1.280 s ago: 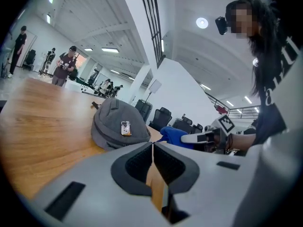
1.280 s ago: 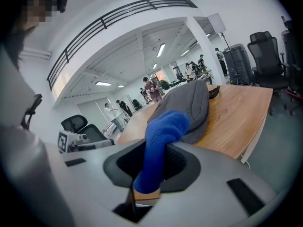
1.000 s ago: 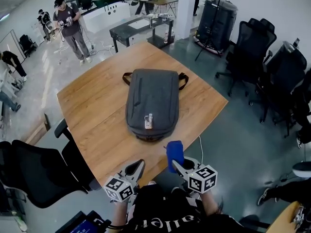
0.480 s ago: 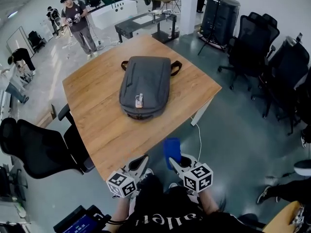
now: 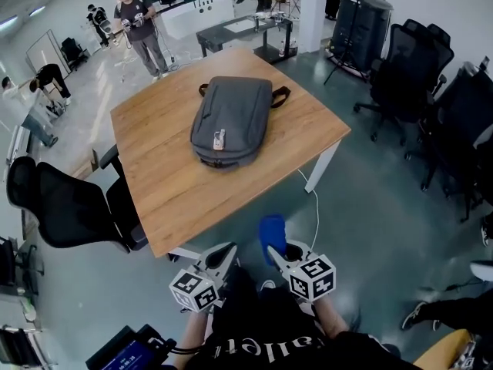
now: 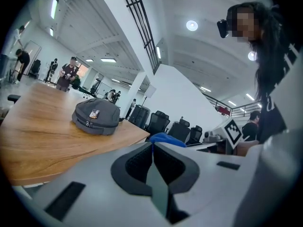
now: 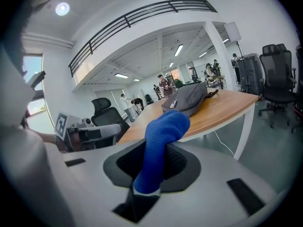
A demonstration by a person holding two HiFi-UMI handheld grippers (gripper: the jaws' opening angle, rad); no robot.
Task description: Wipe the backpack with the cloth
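1. Right gripper [image 7: 154,161]: its fingers are clamped on the lower end of the blue cloth [image 7: 163,126]. The upper end stands free and curls over.
2. Left gripper [image 6: 152,157]: fingers pressed together, nothing between them.
3. Both grippers hang near the person's body, off the near edge of the desk [image 5: 169,183]. The backpack [image 5: 231,118] lies flat toward the far side of the desk, well apart from them.
4. Risk: only one end of the cloth is pinched, so a dragging stroke probably pulls it out or folds it over.
5. Risk: the desk top looks smooth and nothing pins the backpack, so it may slide when pushed.
6. Risk: the white tag [image 5: 219,138] and the zipper at the near end could snag the cloth.
7. Cloth: thick, soft, nubby weave, rolled shape.
8. Backpack: grey woven fabric, rounded rectangle, dark straps [image 5: 279,95] at the far end.
9. Desk: square, wood grain, white legs.
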